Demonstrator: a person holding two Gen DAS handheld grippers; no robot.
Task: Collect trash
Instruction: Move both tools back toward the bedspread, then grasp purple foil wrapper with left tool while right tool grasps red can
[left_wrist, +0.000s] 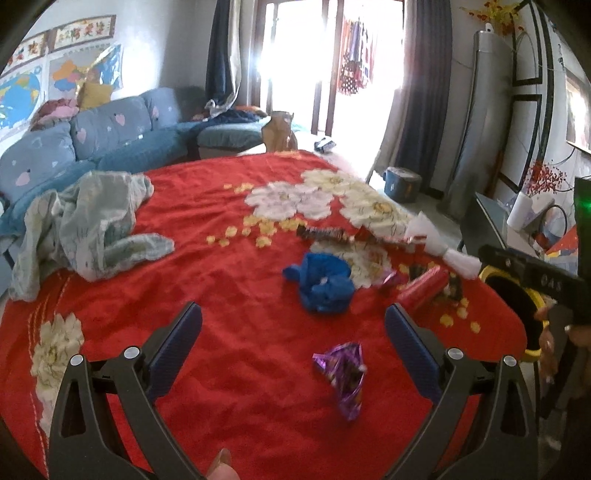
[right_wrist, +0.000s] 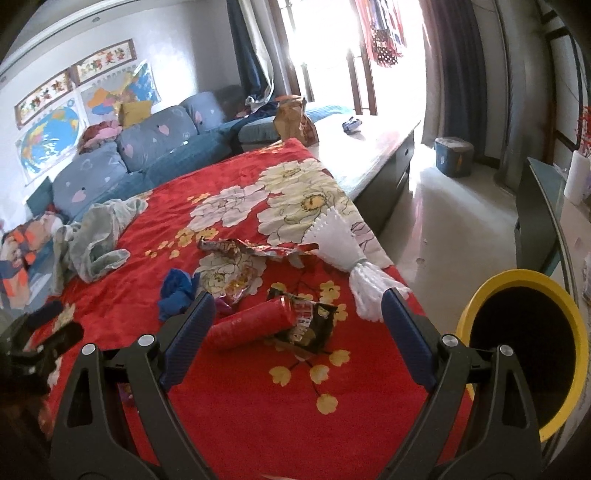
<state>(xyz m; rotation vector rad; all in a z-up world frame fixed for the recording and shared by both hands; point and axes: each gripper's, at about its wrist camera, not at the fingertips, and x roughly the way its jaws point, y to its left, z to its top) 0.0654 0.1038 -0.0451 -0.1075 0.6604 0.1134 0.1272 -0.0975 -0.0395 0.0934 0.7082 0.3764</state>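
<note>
The trash lies on a red cloth with big white flowers that covers the tabletop. The left hand-held gripper hovers above the cloth with its jaws wide apart and nothing between them. Just in front of it lies a purple wrapper, shiny and crumpled, near the front edge. Farther in is a blue wad, soft and bunched. The right hand-held gripper is also spread wide and holds nothing. Between its fingers, on the cloth, lies a red tube on its side, and its end touches a dark wrapper, torn open with red and white print. Behind them a long foil wrapper lies flat and crinkled toward the middle of the cloth. A white fan-shaped piece with a tassel lies along the right edge. A grey-green rag is heaped near the left edge. Beside the right edge, lower than the tabletop, stands a bin with a yellow rim and a black inside.
</note>
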